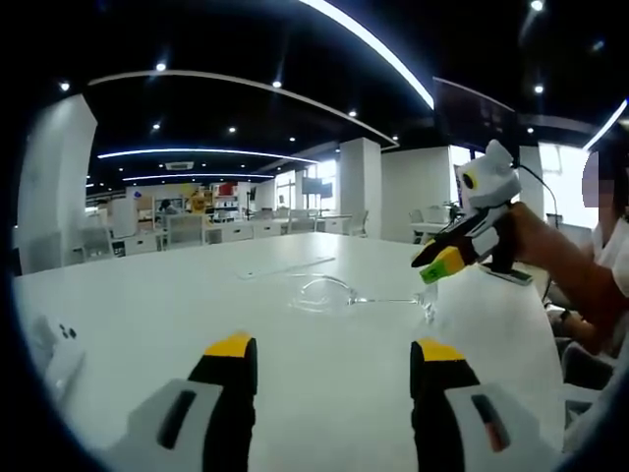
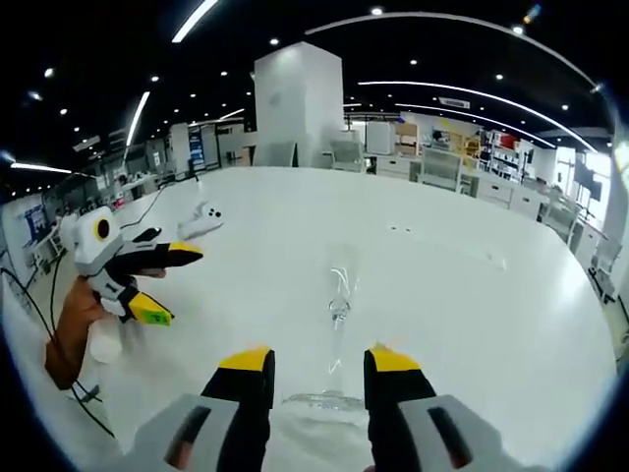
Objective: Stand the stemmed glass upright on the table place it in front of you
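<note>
A clear stemmed glass [image 1: 329,293] lies on its side on the white table [image 1: 197,285], its stem pointing right. In the right gripper view the glass [image 2: 339,295] runs away from me, its round foot nearest. My right gripper [image 2: 317,359] is open, with one jaw on each side of the foot, not touching it. In the left gripper view the right gripper [image 1: 432,265] hovers just above the foot, held by a hand. My left gripper [image 1: 334,349] is open and empty, short of the bowl. From the other side, the left gripper [image 2: 177,285] is off to the left, apart from the glass.
A small white device [image 2: 201,218] lies on the table beyond the left gripper. A dark cable [image 2: 59,393] trails off the table's left edge. A person [image 1: 590,285] sits at the table's right edge. A white pillar [image 2: 300,103] and desks stand far behind.
</note>
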A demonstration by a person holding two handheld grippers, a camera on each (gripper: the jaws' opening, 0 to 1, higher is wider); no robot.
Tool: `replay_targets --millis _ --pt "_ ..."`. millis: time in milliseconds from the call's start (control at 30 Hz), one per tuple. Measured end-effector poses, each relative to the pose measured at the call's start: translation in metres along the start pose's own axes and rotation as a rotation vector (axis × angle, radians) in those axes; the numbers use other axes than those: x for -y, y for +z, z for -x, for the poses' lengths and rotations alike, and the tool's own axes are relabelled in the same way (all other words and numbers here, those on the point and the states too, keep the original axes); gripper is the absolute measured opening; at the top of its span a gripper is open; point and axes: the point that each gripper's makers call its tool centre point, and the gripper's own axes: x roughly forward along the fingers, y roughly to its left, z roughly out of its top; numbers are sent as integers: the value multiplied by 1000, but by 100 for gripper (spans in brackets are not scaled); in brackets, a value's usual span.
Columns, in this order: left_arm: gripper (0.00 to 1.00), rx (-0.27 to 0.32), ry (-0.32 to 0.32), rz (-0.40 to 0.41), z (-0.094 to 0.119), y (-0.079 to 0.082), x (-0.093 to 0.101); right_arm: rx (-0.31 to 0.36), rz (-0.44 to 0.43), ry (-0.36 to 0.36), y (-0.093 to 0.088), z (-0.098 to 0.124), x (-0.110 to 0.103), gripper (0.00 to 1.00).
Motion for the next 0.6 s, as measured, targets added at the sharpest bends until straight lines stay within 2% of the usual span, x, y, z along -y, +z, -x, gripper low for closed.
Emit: replay_targets --millis 600 --pt "63 3 -4 2 0 0 1 -51 4 12 1 -13 0 38"
